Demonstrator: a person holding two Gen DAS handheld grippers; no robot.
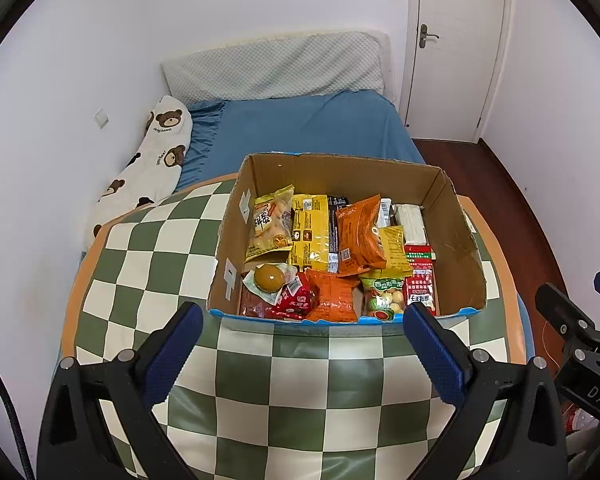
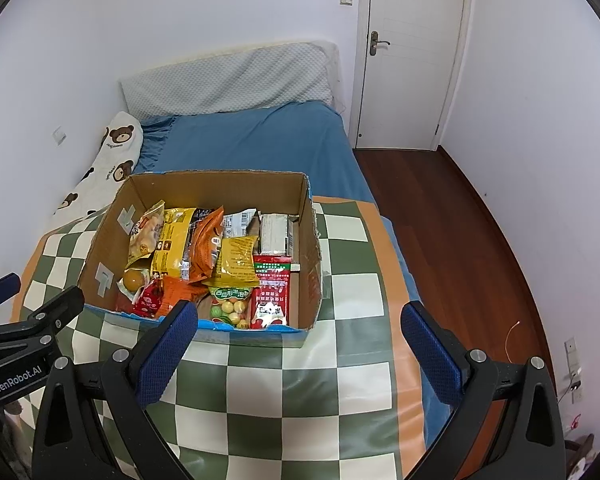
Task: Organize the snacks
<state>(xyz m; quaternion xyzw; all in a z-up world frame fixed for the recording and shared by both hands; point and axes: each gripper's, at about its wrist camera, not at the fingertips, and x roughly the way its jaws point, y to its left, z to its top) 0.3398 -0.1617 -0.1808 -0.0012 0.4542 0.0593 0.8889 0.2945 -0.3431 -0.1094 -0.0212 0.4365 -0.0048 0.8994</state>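
Both grippers gape; left gripper point(image 1: 302, 322), right gripper point(image 2: 299, 320); snack box point(image 1: 460, 248) full.

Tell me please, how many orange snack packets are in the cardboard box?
2. One orange packet stands in the middle of the cardboard box; the other lies by the near wall. More may be hidden underneath.

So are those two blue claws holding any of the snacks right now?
No, nothing is held. The left gripper and the right gripper are both open and empty, in front of the cardboard box of snacks.
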